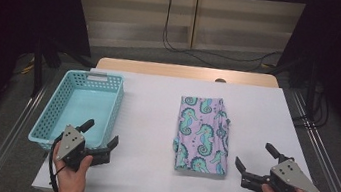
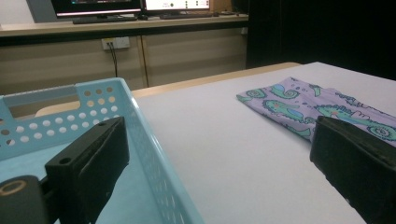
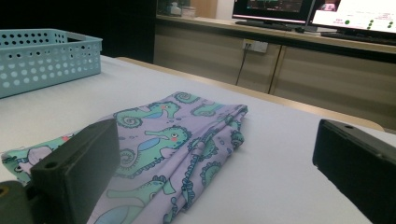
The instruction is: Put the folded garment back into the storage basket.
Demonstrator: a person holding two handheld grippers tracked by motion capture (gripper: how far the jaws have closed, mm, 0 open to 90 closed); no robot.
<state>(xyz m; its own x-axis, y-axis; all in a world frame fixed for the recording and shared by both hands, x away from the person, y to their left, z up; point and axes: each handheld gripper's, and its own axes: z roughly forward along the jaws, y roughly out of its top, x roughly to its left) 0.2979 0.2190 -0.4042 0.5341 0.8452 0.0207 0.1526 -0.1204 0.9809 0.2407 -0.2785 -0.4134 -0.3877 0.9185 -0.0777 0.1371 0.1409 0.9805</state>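
At the lower left of the high view the left gripper (image 1: 101,139) is spread wide and grips nothing, one jaw over the near corner of the blue basket (image 1: 60,95), the other over the white surface (image 1: 149,123). At the lower right the right gripper (image 1: 255,158) gapes just as wide, empty, just beside the folded seahorse cloth (image 1: 202,133) lying mid-frame.

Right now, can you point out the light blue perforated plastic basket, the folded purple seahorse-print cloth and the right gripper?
light blue perforated plastic basket (image 1: 116,106), high view, on its right wall.
folded purple seahorse-print cloth (image 1: 202,133), high view, middle of its top face.
right gripper (image 1: 255,161), high view, midway between its open fingertips.
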